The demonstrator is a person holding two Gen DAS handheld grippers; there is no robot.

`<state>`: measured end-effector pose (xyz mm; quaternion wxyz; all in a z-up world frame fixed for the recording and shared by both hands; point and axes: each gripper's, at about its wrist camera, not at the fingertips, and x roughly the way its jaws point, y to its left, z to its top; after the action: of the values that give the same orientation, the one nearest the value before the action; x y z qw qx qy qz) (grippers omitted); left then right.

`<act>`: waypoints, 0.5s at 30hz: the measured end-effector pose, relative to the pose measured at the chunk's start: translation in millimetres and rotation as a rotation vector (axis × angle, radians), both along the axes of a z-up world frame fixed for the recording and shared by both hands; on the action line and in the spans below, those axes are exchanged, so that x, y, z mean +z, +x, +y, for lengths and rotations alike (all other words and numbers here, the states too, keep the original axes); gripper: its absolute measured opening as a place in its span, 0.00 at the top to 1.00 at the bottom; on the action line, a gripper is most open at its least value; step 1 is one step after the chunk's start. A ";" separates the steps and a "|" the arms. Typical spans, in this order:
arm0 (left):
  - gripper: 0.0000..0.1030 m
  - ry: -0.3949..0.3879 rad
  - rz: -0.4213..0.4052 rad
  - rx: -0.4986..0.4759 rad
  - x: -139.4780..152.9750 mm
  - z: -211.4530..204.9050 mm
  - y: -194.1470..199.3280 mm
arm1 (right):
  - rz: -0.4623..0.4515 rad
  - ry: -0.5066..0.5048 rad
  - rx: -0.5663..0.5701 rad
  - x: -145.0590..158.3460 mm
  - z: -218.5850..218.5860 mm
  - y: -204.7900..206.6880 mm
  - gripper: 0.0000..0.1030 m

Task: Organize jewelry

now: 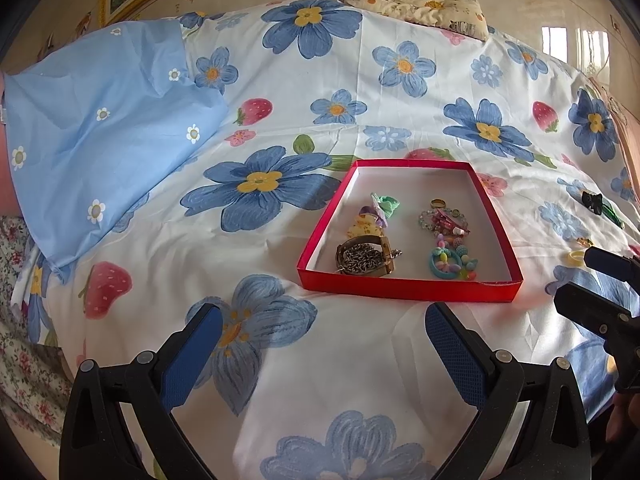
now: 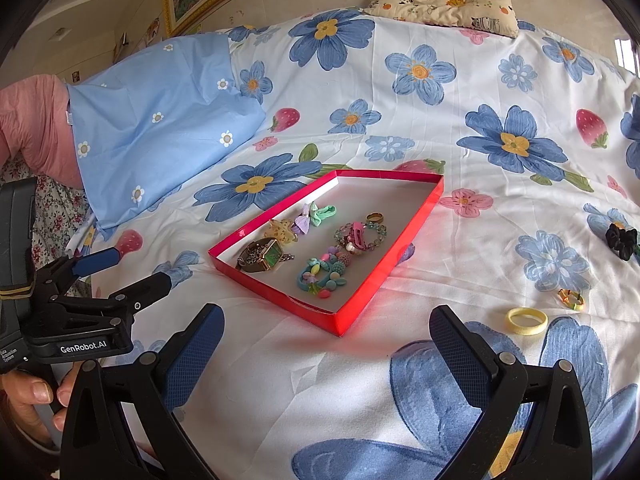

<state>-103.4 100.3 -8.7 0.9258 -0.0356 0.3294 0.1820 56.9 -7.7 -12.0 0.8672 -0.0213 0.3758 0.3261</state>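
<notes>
Claws (image 1: 322,344) (image 2: 326,344) apart; red tray (image 2: 360,298), colourful trinkets (image 2: 320,272).

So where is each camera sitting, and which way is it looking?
Left wrist view: sits on the left gripper, low over the bed, facing the red box straight ahead; its own open fingers show, plus the right gripper's tips at the right edge.
Right wrist view: sits on the right gripper, facing the box from its right side; its open fingers, the left gripper and a hand show.
Shared: the box, the yellow ring, the panda pillow.
</notes>
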 end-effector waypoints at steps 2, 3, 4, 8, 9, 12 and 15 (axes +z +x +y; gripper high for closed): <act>0.01 0.001 0.000 0.000 -0.1 -0.7 0.2 | 0.000 0.000 0.001 0.2 0.1 -0.4 0.00; 0.01 0.002 -0.001 0.000 -0.1 -0.7 0.2 | -0.002 0.000 0.001 0.3 0.1 -0.5 0.00; 0.01 0.001 -0.001 0.000 -0.3 -0.5 0.5 | -0.001 0.000 0.001 0.1 0.0 0.1 0.00; 0.01 -0.001 0.001 -0.003 -0.4 -0.9 0.7 | 0.000 0.000 0.001 0.2 0.5 -0.5 0.00; 0.01 -0.001 0.001 -0.003 -0.3 -0.8 0.7 | 0.000 0.000 0.001 0.3 0.5 -0.5 0.00; 0.01 0.000 0.001 -0.004 -0.2 -1.1 0.8 | -0.002 -0.001 0.000 0.3 0.8 -0.5 0.00; 0.01 -0.003 0.001 -0.005 -0.4 -1.4 0.9 | 0.000 -0.001 0.000 0.3 0.7 -0.6 0.00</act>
<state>-102.4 98.9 -9.1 0.9259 -0.0360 0.3305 0.1795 56.3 -7.1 -11.6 0.8672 -0.0216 0.3758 0.3260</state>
